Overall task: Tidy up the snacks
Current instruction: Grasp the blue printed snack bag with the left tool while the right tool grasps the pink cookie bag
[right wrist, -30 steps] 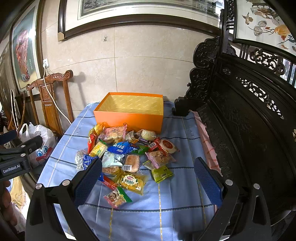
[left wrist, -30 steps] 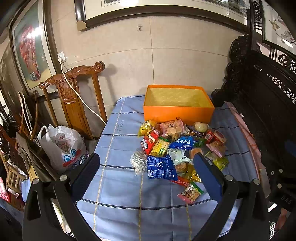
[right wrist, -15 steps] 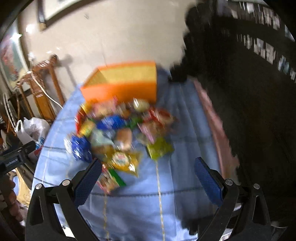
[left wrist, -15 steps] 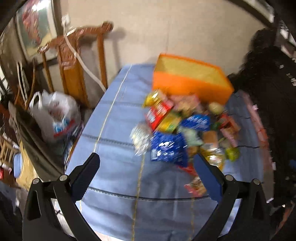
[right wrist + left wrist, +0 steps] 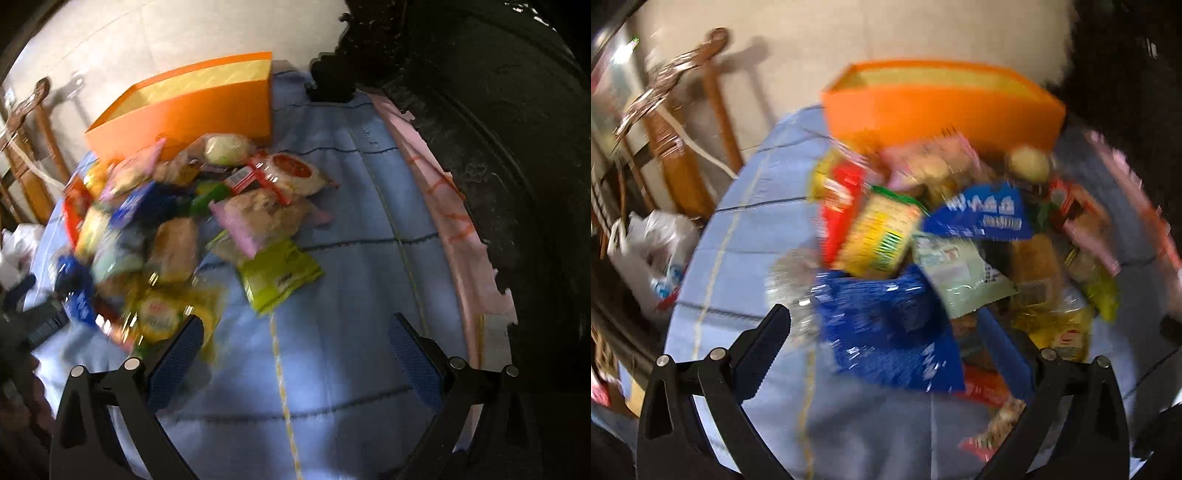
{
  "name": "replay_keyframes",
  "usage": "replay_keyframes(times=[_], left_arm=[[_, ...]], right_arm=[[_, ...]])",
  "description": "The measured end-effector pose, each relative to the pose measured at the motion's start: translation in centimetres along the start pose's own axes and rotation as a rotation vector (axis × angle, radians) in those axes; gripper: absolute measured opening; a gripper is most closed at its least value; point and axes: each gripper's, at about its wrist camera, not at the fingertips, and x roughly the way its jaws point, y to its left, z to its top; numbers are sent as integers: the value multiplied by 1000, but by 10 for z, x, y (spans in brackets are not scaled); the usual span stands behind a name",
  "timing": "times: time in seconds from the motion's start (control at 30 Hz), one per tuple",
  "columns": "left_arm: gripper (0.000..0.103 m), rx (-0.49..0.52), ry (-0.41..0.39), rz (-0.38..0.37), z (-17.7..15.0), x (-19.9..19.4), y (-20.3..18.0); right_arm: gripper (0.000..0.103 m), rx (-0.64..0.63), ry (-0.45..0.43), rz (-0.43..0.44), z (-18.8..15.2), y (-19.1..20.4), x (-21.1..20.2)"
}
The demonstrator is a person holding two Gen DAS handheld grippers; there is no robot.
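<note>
Empty-handed, both spread grippers, left gripper [image 5: 890, 339] and right gripper [image 5: 299, 347], hover over snack packets [image 5: 923, 236]; next, picking one for the orange box [image 5: 942, 107].

You see glossy, crinkled plastic snack wrappers [image 5: 273, 273]; the orange box [image 5: 192, 110] looks like matt card; quilted blue cloth [image 5: 351, 295] covers the surface; each hand-held gripper [image 5: 295, 350] is matt black plastic with textured blue pads [image 5: 413, 354]; the chair [image 5: 679, 162] is polished wood
</note>
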Motion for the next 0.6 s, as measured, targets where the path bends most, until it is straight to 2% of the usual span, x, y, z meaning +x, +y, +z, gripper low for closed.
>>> replay_keyframes(times=[0.1,0.3,0.47,0.6], left_arm=[[99,32,8,-2,-1,24,-9],[99,101,-73,2,-10,36,-16],[84,113,-131,-20,-25,33,-4],[81,152,-176,-18,-37,28,0]], right_arm=[[99,21,-7,-24,12,-5,16],[99,-41,-11,-69,40,3,55],[99,-57,40,-54,66,22,89],[97,-15,82,-41,76,36,116]])
